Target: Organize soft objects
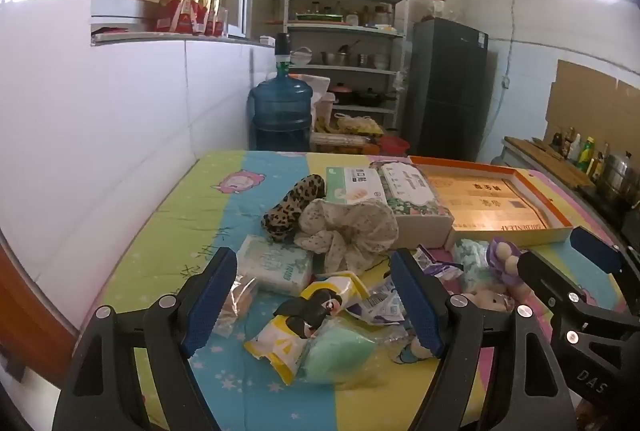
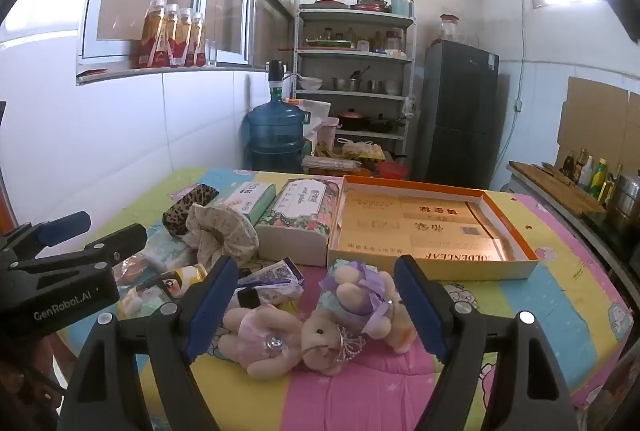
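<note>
Both claws spread wide, nothing pinched. Left gripper [image 1: 316, 305] hangs low at frame bottom over a heap of small packets: a green sponge [image 1: 340, 355] and a yellow sachet [image 1: 280, 347] lie between its fingers, with a tissue pack [image 1: 276, 265] just past the left fingertip. Right gripper [image 2: 316, 305] brackets two plush bears, a pink bear [image 2: 260, 339] at lower centre and a purple bear [image 2: 360, 299] touching it on the right; neither finger seems to touch them. Mid-frame, a floral cloth [image 1: 348, 231] slumps against a leopard pouch [image 1: 290, 207]. Behind these, two tissue boxes [image 2: 298, 219] stand side by side, and to the right sits the open orange tray [image 2: 532, 255], bare of soft things. All rests on a striped cartoon sheet [image 2: 560, 291]. Far end: water jug [image 2: 276, 131], shelves, fridge. Reads as the approach stage, sorting not yet begun. Next move, likely: right claw drops and pinches a bear at the body, then carries it to the tray; soft plush should squash, so a deep grip is wanted.
</note>
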